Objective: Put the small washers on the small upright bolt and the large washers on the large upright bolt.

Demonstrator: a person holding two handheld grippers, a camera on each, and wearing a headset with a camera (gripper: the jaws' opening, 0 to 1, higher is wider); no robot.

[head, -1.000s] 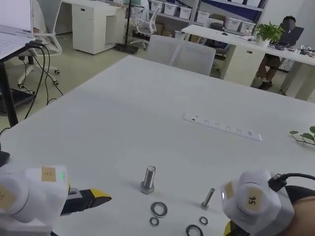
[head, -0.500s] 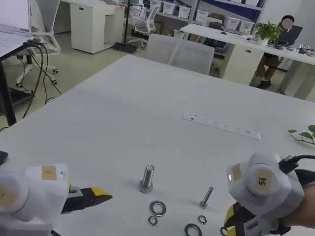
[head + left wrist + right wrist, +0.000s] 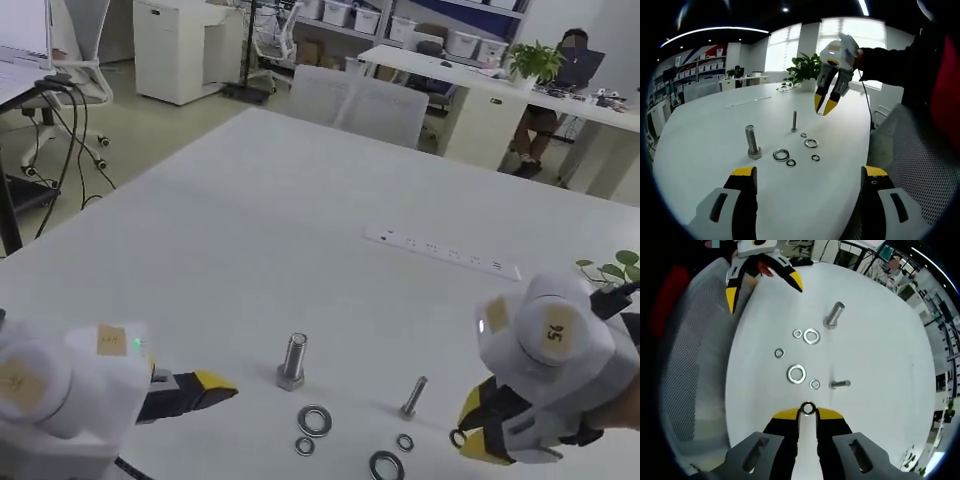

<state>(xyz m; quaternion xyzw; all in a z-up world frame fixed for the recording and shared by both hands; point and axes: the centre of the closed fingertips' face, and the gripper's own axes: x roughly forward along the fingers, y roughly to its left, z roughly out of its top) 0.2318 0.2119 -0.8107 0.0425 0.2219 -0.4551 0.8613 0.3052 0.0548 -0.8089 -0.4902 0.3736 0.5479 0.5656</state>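
White tabletop (image 3: 250, 220) stretches ahead of me, with a power strip (image 3: 440, 252) lying at twelve o'clock beyond the work. I see the large upright bolt (image 3: 292, 360) standing near the middle, and the small upright bolt (image 3: 413, 396) at its three o'clock, well apart from it. Several loose washers (image 3: 314, 420) lie flat on the table at six o'clock of the two bolts. My right gripper (image 3: 462, 440) hovers at four o'clock of the small bolt, jaws pinched on a small washer (image 3: 808, 408). My left gripper (image 3: 808, 172), at eight o'clock of the large bolt, has its jaws spread wide and holds nothing.
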